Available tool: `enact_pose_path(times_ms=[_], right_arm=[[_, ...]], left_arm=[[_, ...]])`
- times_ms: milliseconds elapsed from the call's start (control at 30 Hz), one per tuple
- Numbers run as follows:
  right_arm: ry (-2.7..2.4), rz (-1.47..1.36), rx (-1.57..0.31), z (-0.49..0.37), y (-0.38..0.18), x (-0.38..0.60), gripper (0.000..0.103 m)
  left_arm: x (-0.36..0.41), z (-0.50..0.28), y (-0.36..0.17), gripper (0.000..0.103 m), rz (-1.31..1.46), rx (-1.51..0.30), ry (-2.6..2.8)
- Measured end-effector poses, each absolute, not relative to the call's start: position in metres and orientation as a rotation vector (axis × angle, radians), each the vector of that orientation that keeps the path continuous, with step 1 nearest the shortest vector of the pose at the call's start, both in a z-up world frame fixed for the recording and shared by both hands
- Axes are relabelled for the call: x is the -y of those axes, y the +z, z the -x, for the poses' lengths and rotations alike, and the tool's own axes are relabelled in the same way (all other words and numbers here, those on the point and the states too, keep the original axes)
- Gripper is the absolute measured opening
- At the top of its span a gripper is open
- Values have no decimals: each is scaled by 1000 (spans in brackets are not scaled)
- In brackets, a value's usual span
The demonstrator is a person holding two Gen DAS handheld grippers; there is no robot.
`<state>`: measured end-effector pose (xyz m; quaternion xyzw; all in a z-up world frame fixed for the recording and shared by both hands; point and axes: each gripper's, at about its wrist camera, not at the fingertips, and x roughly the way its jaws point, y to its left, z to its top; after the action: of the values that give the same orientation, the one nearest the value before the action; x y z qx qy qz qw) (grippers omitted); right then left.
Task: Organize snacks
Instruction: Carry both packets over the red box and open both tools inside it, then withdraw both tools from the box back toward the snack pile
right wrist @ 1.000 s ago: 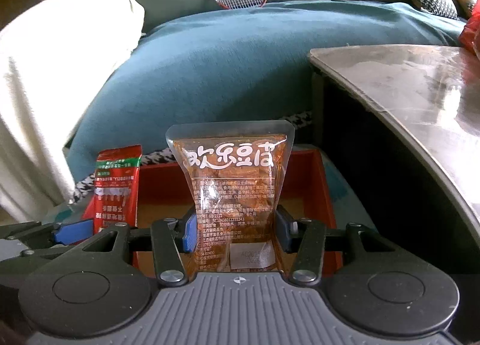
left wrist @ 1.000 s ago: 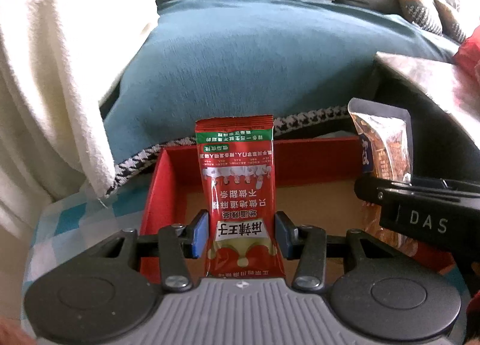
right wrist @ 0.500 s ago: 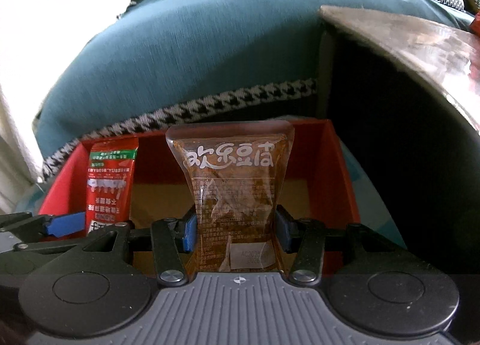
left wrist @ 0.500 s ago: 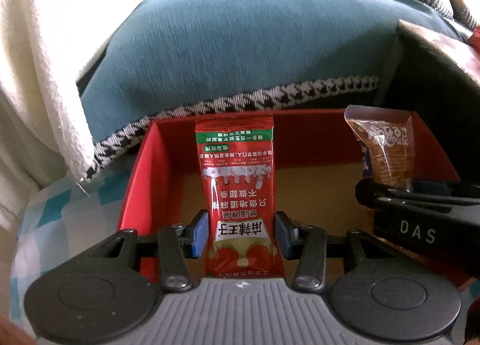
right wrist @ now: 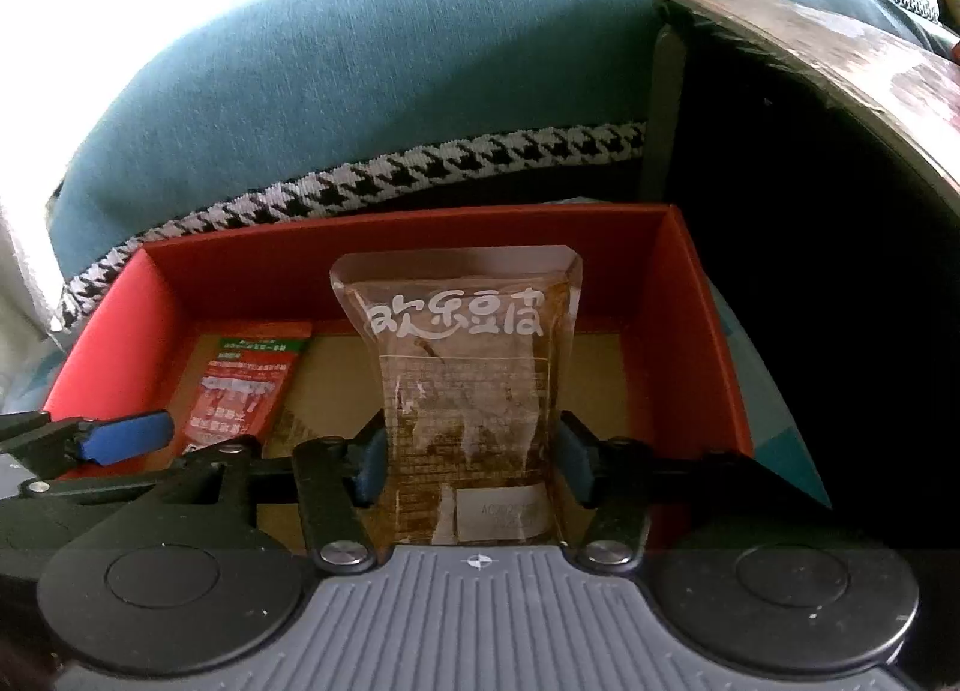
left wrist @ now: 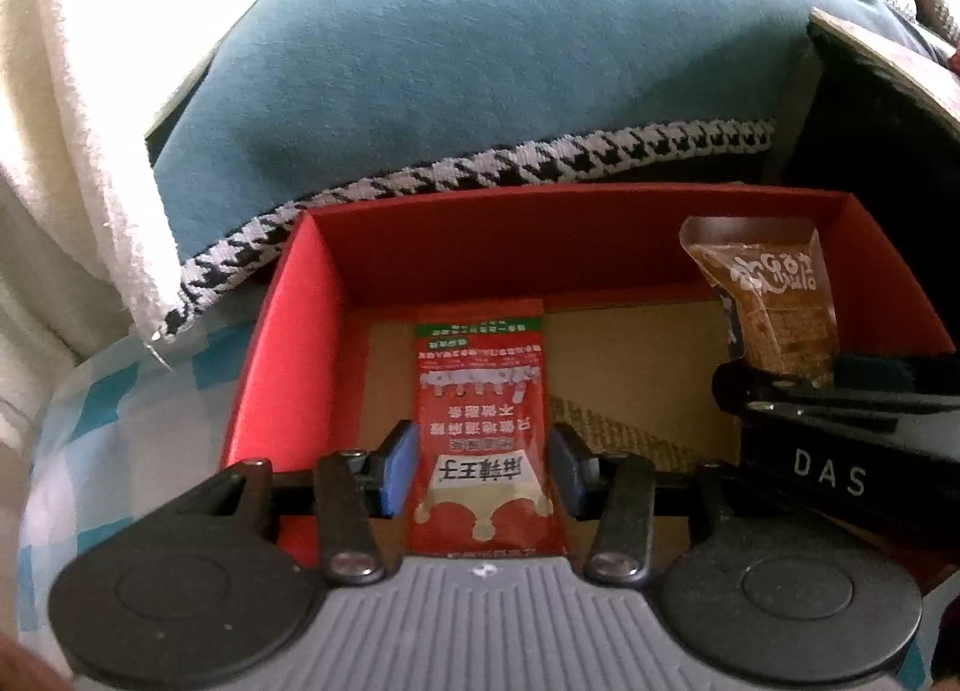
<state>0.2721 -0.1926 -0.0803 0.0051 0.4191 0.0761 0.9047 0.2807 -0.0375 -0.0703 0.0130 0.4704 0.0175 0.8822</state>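
A red cardboard box (left wrist: 288, 343) (right wrist: 702, 331) with a brown floor sits on a blue-checked cloth. My left gripper (left wrist: 480, 469) is shut on a red snack packet (left wrist: 480, 409) and holds it inside the box, near the left wall. My right gripper (right wrist: 471, 463) is shut on a clear brown snack pouch (right wrist: 462, 379) and holds it inside the box, right of the red packet. The pouch (left wrist: 774, 313) shows in the left wrist view, the red packet (right wrist: 240, 385) in the right wrist view.
A teal sofa cover with houndstooth trim (left wrist: 480, 162) lies just behind the box. A white towel (left wrist: 72, 120) hangs at the left. A dark table with a stone top (right wrist: 840, 66) stands close at the right of the box.
Both grippers have tilted down and moved forward and down over the box. The two packets now sit lower, inside the box walls. Both grips are unchanged.
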Motion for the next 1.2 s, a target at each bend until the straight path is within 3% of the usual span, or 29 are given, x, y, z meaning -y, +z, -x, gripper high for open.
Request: enact_pose_path(times_ms=[200, 300, 1200], right_arm=[[162, -7, -853, -267, -73, 192, 68], [148, 18, -818, -261, -67, 192, 77], [222, 3, -744, -175, -34, 188, 77]], left_arm=[[27, -272, -53, 47, 6, -962, 46], [24, -264, -41, 49, 7, -938, 46], [8, -182, 0, 56, -19, -891, 37]])
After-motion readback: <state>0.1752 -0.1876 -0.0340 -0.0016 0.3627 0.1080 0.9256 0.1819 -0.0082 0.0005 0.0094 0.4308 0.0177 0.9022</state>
